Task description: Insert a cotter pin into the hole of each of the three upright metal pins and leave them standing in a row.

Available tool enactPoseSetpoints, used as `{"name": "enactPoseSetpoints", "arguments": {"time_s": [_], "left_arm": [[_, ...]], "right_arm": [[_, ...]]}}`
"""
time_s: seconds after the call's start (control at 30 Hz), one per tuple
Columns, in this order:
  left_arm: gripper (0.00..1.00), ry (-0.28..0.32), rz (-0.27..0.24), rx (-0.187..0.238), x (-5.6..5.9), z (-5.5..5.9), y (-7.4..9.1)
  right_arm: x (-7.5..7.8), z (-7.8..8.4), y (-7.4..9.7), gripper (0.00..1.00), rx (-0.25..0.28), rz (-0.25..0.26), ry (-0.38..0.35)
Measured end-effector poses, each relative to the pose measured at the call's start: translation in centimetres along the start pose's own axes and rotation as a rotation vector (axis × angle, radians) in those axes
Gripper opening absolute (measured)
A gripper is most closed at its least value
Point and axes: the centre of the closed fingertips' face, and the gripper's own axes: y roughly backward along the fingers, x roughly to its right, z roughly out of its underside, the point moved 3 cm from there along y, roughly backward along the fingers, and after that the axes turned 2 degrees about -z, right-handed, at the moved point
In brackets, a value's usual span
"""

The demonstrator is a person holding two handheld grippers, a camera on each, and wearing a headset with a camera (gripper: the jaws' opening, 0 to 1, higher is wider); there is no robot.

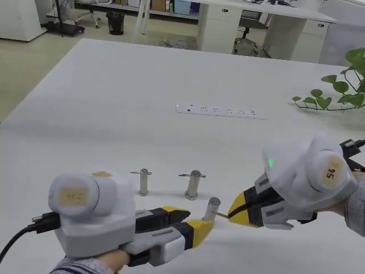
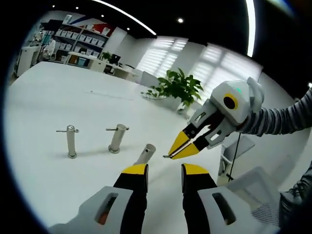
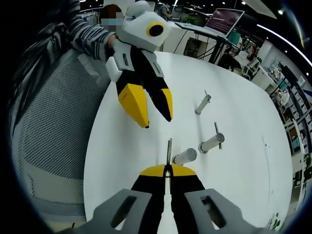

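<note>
Three upright metal pins stand in a row on the white table. The left pin and the middle pin each carry a cotter pin through the top. The near pin has a bare top. My right gripper is shut on a cotter pin, whose tip sits just beside the near pin. My left gripper stands open close to the near pin, its own jaws apart with nothing between them.
A white power strip lies across the table beyond the pins. A leafy plant hangs over the table's right edge. Desks and chairs stand past the far edge. A person's striped sleeve is behind the left gripper.
</note>
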Motion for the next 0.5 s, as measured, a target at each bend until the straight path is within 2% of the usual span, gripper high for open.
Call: {"name": "enactPoseSetpoints", "arguments": {"time_s": [0.13,0.5], "left_arm": [[0.19,0.067,0.021,0.002,0.1,0.2,-0.1],[0.08,0.133,0.053,0.007,0.5,0.3,-0.2]], "right_arm": [[-0.5,-0.4,-0.2,0.00,0.004,-0.006,0.020],[-1.1,-1.8,-0.2,0.00,0.019,-0.015,0.070]]}}
